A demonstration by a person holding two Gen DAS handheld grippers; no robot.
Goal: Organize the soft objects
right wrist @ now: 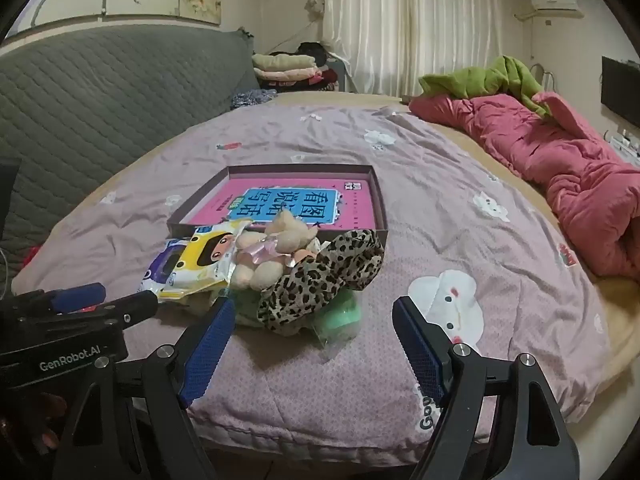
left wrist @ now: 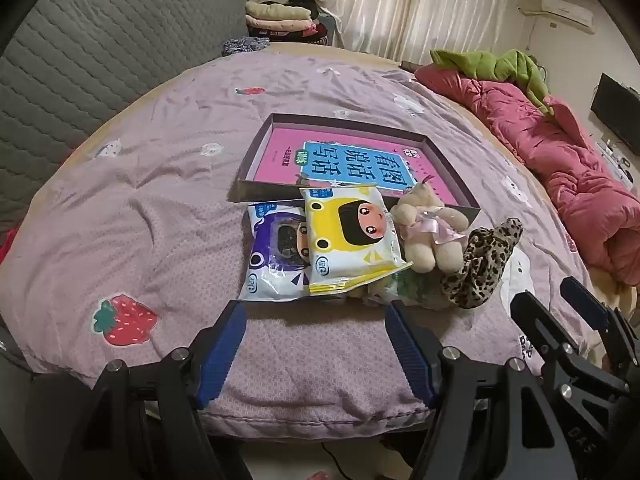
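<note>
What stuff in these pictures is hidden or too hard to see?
- Green thing in a clear plastic bag: right wrist view, mostly under the leopard-print fabric band; what it is cannot be told.
- Purple-and-white wipes packet: left wrist view, half covered by the yellow cartoon wipes packet.
- Pink book in the shallow dark box: its lower edge sits behind the beige plush bear.

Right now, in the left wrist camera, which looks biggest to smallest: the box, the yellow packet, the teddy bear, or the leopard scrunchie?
1. Box, clearly biggest.
2. Yellow packet.
3. Teddy bear and leopard scrunchie look about alike, so I won't rank them.
</note>
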